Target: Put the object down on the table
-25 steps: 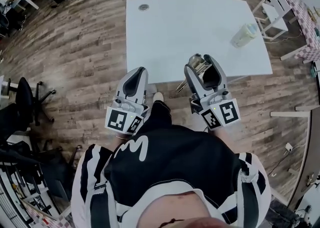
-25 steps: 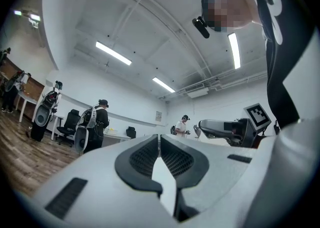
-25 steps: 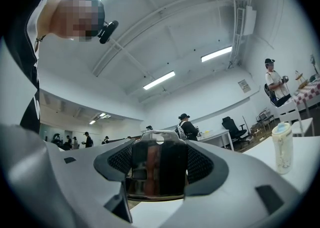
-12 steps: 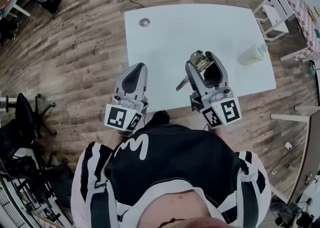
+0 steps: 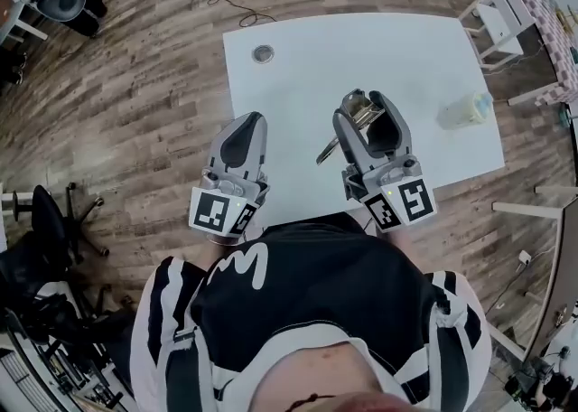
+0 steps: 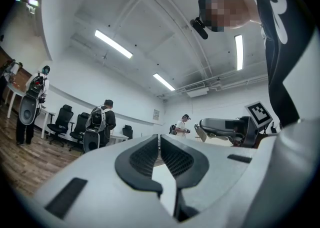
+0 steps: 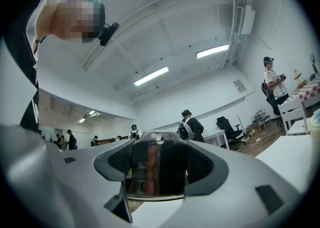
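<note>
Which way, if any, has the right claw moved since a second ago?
Yes: forward. Against the table, the right claw, shut on a metal object, went from its near edge to well over it.

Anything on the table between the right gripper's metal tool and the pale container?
Nothing. The head view shows only bare white table between the metal tool in the right gripper and the pale container.

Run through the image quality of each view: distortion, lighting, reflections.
Head view: the fisheye lens bows the edges of the white table, and the light is even with faint shadows. Left gripper view: dark rounded corners, bright ceiling strip lights, and the closed jaws loom large. Right gripper view: the same dark corners, and the shiny metal object in the jaws mirrors the room.
</note>
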The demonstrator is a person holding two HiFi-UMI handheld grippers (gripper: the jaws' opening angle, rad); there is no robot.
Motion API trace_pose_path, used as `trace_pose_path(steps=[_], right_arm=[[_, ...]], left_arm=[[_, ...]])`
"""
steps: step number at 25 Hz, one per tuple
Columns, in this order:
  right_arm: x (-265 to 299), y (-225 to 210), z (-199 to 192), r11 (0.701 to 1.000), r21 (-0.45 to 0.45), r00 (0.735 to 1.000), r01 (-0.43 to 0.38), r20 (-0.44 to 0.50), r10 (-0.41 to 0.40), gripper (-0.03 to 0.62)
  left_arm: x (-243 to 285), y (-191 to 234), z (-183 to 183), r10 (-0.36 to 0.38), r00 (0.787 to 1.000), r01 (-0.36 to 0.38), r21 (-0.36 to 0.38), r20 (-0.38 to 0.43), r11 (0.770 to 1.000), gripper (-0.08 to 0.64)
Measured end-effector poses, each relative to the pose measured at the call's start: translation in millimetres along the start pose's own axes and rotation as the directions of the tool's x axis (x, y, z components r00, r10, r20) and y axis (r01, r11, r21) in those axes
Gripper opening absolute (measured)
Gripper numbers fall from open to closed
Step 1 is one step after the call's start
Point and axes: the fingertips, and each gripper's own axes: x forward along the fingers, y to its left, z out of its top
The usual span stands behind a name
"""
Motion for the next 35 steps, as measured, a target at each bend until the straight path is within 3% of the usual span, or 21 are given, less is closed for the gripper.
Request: trace_pose_path(steps=[19, 35], right_arm=[[31, -30, -2, 0.996, -0.030, 0.994, -0.085, -0.078, 0.083, 0.310], [74, -28, -88, 0.985, -0.078, 0.959, -0.153, -0.253, 0.129, 0.310]], left_arm=[[3, 5, -4, 0.130, 0.991, -0.130, -0.005, -0.002, 0.991, 0.018], [-17, 19, -23, 0.207, 0.976, -0.207, 0.003, -0.064, 0.978, 0.018]])
